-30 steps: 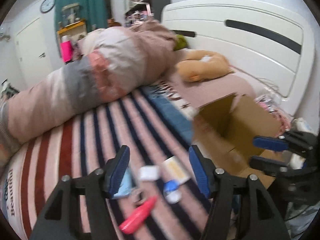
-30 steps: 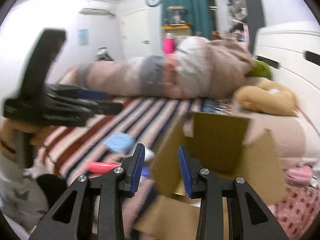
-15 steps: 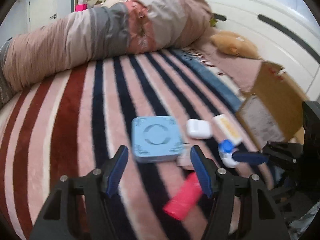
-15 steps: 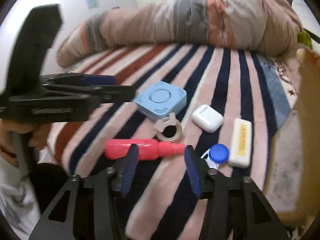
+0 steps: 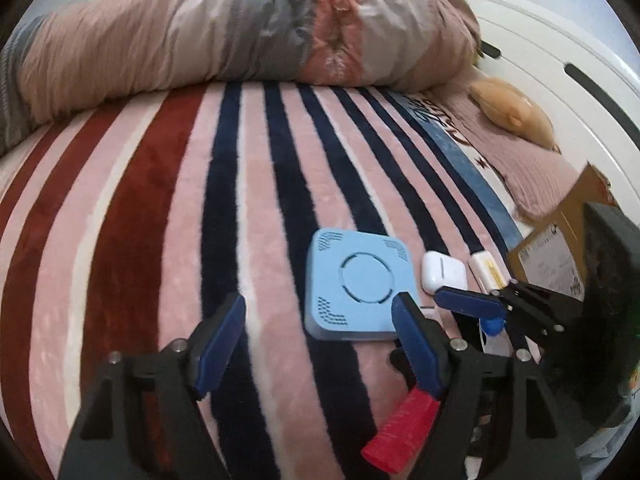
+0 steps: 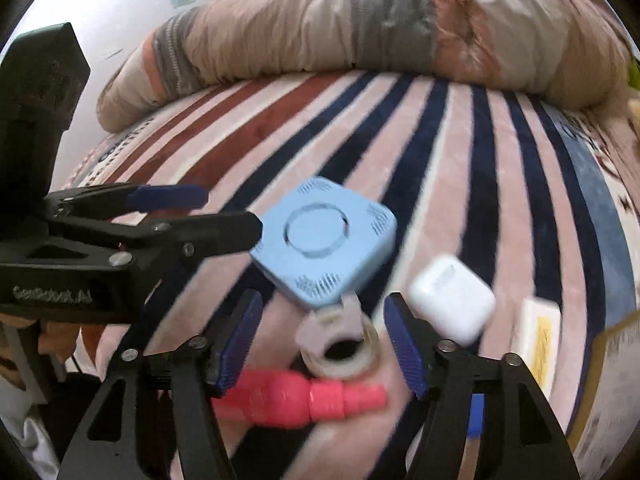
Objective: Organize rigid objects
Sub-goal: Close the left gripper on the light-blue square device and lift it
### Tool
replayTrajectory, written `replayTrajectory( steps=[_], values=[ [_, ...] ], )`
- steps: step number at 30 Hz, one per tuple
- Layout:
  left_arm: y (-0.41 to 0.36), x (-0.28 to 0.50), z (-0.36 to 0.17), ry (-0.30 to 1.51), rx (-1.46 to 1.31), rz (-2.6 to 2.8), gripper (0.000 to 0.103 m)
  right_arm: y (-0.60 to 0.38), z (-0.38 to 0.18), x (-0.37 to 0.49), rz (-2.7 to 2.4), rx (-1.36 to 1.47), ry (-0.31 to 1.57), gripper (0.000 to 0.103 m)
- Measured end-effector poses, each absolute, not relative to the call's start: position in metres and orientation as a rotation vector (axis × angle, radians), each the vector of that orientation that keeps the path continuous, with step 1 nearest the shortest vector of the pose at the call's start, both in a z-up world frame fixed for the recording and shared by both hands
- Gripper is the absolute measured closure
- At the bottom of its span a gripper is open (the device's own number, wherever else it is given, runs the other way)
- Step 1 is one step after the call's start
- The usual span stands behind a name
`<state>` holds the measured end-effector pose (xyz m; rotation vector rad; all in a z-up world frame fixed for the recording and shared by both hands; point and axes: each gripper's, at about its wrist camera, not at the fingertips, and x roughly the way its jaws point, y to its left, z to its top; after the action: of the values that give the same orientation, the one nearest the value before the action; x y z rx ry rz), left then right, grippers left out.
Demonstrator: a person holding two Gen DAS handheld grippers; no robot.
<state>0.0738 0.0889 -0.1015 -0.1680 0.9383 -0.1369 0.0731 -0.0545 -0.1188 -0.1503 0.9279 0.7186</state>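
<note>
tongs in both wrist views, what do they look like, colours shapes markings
The left tongs and right tongs look alike: matte black plastic frames with triangular cut-outs, silver screw heads at the joints, and two fingers faced with ribbed dark blue pads. The right wrist view shows the left unit from the side, with faint pale lettering on its black body, too blurred to read reliably. No cables or sleeves are visible.

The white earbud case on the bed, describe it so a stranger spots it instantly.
On the striped blanket, find the pale blue square device. Just right of it lies the earbud case: small, glossy, rounded, plain white, unlike the flat yellow-labelled bar further right.
</note>
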Motion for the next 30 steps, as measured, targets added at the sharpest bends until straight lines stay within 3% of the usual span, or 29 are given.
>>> replayTrajectory(
  steps=[6, 10, 16, 28, 30],
  values=[
    [0.109, 0.066, -0.104, 0.928, -0.181, -0.045, 0.031, -0.028, -0.132, 0.100, 0.735, -0.124, 0.972, 0.029],
    [0.134, 0.065, -0.109, 0.936, -0.284, -0.041, 0.031, -0.010, -0.138, 0.109, 0.721, -0.120, 1.005, 0.011],
    [0.154, 0.066, -0.119, 0.957, -0.404, -0.082, 0.031, 0.006, -0.138, 0.117, 0.663, -0.121, 1.017, 0.014],
    [0.122, 0.084, -0.126, 1.011, -0.598, -0.386, 0.031, -0.019, -0.107, 0.065, 0.852, -0.119, 0.827, 0.018],
    [0.117, 0.082, -0.121, 0.990, -0.602, -0.414, 0.036, -0.020, -0.103, 0.061, 0.869, -0.116, 0.796, 0.019]
  ],
)
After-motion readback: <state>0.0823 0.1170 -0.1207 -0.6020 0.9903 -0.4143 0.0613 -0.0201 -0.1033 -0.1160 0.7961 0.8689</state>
